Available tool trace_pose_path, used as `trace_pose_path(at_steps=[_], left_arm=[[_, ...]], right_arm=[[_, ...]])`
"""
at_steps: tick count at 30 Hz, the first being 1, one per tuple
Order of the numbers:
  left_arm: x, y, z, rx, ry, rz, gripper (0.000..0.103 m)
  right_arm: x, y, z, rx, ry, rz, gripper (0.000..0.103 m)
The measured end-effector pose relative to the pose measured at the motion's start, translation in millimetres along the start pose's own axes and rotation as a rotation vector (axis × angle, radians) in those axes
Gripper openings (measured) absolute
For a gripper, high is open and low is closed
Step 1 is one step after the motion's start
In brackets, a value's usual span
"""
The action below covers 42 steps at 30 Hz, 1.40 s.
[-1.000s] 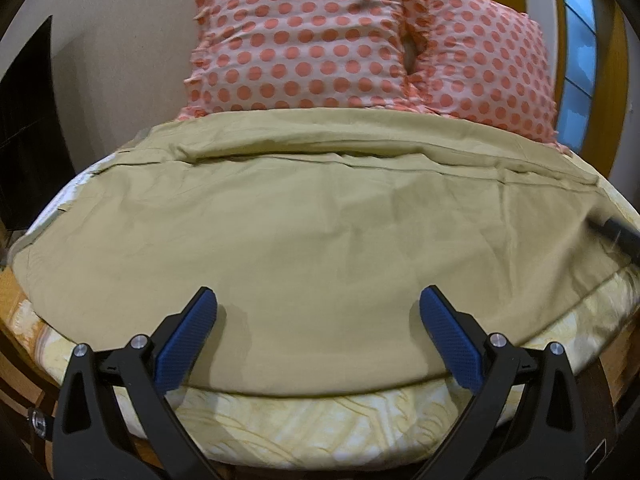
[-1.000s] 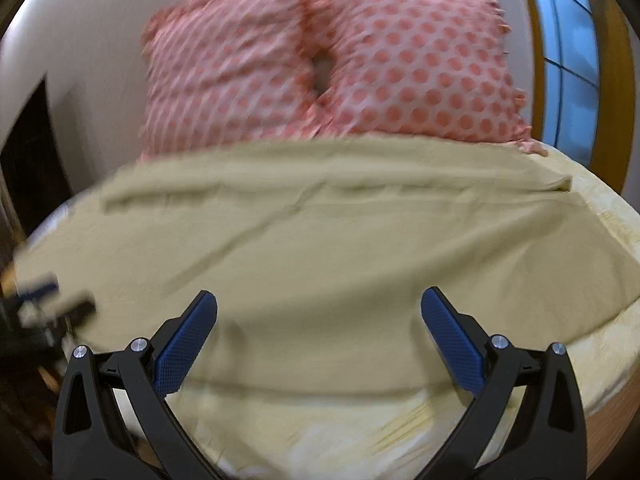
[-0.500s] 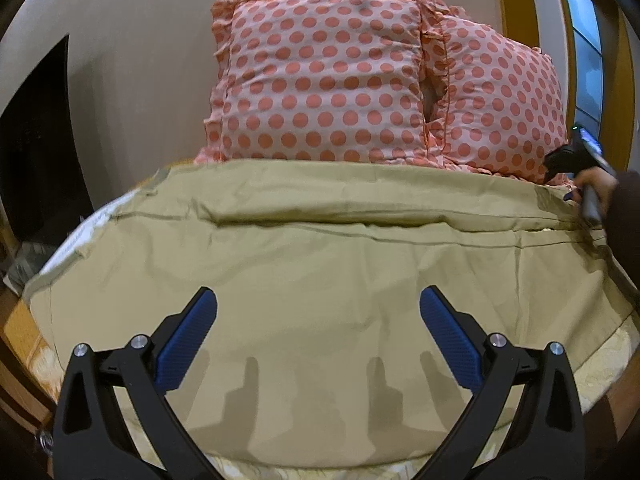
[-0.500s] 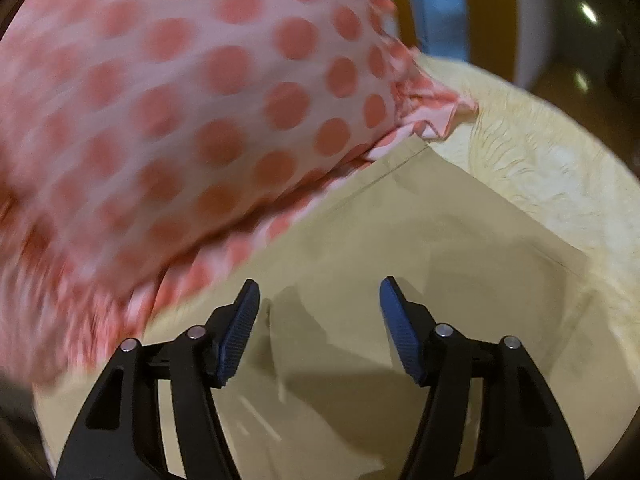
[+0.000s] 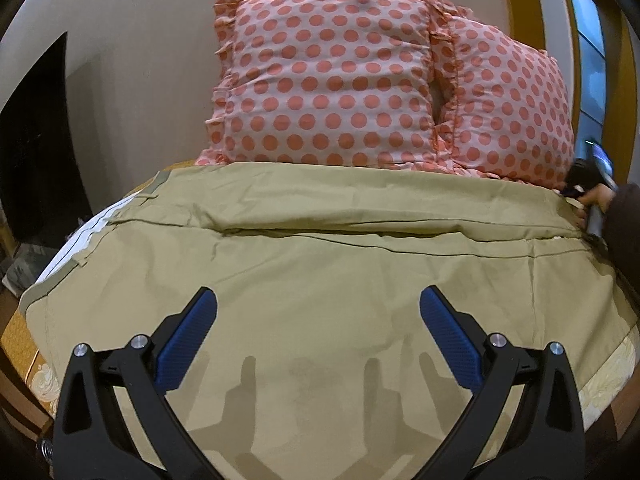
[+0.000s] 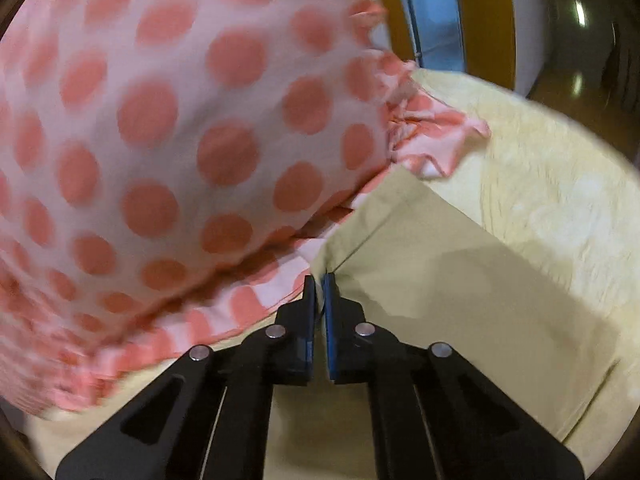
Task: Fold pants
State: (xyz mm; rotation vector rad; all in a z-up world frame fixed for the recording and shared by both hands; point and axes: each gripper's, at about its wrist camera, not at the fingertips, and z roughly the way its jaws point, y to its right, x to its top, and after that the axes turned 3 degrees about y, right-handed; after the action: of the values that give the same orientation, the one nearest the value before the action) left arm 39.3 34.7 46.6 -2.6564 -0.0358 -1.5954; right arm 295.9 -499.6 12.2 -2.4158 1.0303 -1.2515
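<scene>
Pants [image 5: 320, 272]: khaki, spread flat across bed [image 6: 560, 184], far edge against pillows [image 5: 332, 88]; right gripper [image 6: 319, 280] pinched on far corner, probably to start the fold; left gripper [image 5: 318, 316] spread wide, empty, hovering above near edge.

Left black two-finger gripper with blue ribbed pads [image 5: 318, 334]: jaws spread wide, nothing between them, aimed toward 12 o'clock, hovering. Right black two-finger gripper with blue pads [image 6: 319, 284]: jaws nearly closed, pinching a khaki fabric edge [image 6: 440, 276], aimed at 12 o'clock. In the left wrist view it sits at 3 o'clock.
</scene>
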Motion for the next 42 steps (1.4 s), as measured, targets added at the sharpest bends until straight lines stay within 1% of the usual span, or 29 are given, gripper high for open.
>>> trace_pose_path(at_steps=[1,3,4,7,8,9,11,12,13,15,16,17,18,20,22,23,24,25,26,27,28,29,31,35,37,39,40,41,42], left_arm=[[0,-5,-3,0.001,0.008,-0.015,0.101],[1,-15,-9,-0.006,0.032,-0.046,0.101],[2,-22,-13,-0.014,0.048,-0.077,0.101],[9,-35,-17,-0.024,0.062,-0.131,0.101],[12,-39,-17,-0.022,0.063,-0.143,0.101],[14,-41,-17,-0.02,0.064,-0.15,0.101],[19,-48,-16,-0.022,0.067,-0.177,0.101],[23,-51,-14,-0.029,0.066,-0.192,0.101],[27,-56,-10,-0.039,0.062,-0.216,0.101],[33,-64,-4,-0.061,0.064,-0.25,0.101],[35,-67,-1,-0.066,0.063,-0.264,0.101],[38,-73,3,-0.071,0.055,-0.281,0.101],[41,-77,7,-0.078,0.041,-0.293,0.101],[46,-84,15,-0.109,0.014,-0.311,0.101],[51,-93,25,-0.136,-0.01,-0.348,0.101],[53,-96,30,-0.148,-0.016,-0.367,0.101],[56,-100,38,-0.162,-0.028,-0.395,0.101],[60,-103,45,-0.175,-0.039,-0.418,0.101],[64,-106,53,-0.179,-0.057,-0.439,0.101],[69,-110,64,-0.184,-0.079,-0.459,0.101],[74,-112,73,-0.181,-0.098,-0.47,0.101],[78,-116,85,-0.172,-0.125,-0.486,0.101],[85,-123,107,-0.155,-0.168,-0.52,0.1],[97,-131,158,-0.081,-0.246,-0.561,0.094],[103,-133,186,-0.052,-0.292,-0.585,0.094],[108,-136,204,-0.011,-0.313,-0.598,0.088],[110,-137,217,0.014,-0.332,-0.593,0.082],[111,-138,227,0.027,-0.357,-0.586,0.057],[109,-140,237,0.012,-0.392,-0.578,0.02]], right_arm=[[0,11,-19,0.094,0.029,0.045,0.004],[-3,32,-54,0.218,0.069,0.079,0.004],[-9,45,-82,0.3,0.097,0.091,0.004],[-36,63,-151,0.445,0.128,0.116,0.004],[-52,74,-169,0.466,0.128,0.124,0.004],[-74,90,-188,0.47,0.116,0.136,0.004],[-99,104,-193,0.439,0.069,0.154,0.004],[-112,112,-192,0.425,0.027,0.171,0.004],[-118,114,-187,0.417,-0.013,0.183,0.004],[-124,117,-186,0.407,-0.055,0.203,0.006],[-128,117,-188,0.394,-0.075,0.217,0.008],[-129,118,-188,0.385,-0.09,0.22,0.018],[-130,117,-190,0.384,-0.1,0.223,0.036],[-134,118,-195,0.368,-0.083,0.216,0.056],[-135,117,-195,0.347,-0.061,0.208,0.054],[-135,117,-194,0.336,-0.044,0.201,0.044],[-135,118,-190,0.334,-0.038,0.198,0.02],[-134,123,-183,0.351,-0.046,0.208,0.004],[-134,129,-180,0.378,-0.052,0.234,0.002],[-133,136,-185,0.436,-0.027,0.268,0.002],[-130,140,-197,0.479,0.024,0.258,0.002],[-128,140,-209,0.498,0.07,0.231,0.001],[-124,139,-219,0.507,0.113,0.2,0.001],[-119,140,-215,0.526,0.099,0.211,0.001],[-119,141,-210,0.527,0.095,0.208,0.002],[-119,142,-207,0.529,0.092,0.207,0.002],[-118,142,-206,0.532,0.092,0.209,0.001],[-118,142,-207,0.529,0.094,0.209,0.002],[-118,141,-208,0.528,0.093,0.206,0.001]])
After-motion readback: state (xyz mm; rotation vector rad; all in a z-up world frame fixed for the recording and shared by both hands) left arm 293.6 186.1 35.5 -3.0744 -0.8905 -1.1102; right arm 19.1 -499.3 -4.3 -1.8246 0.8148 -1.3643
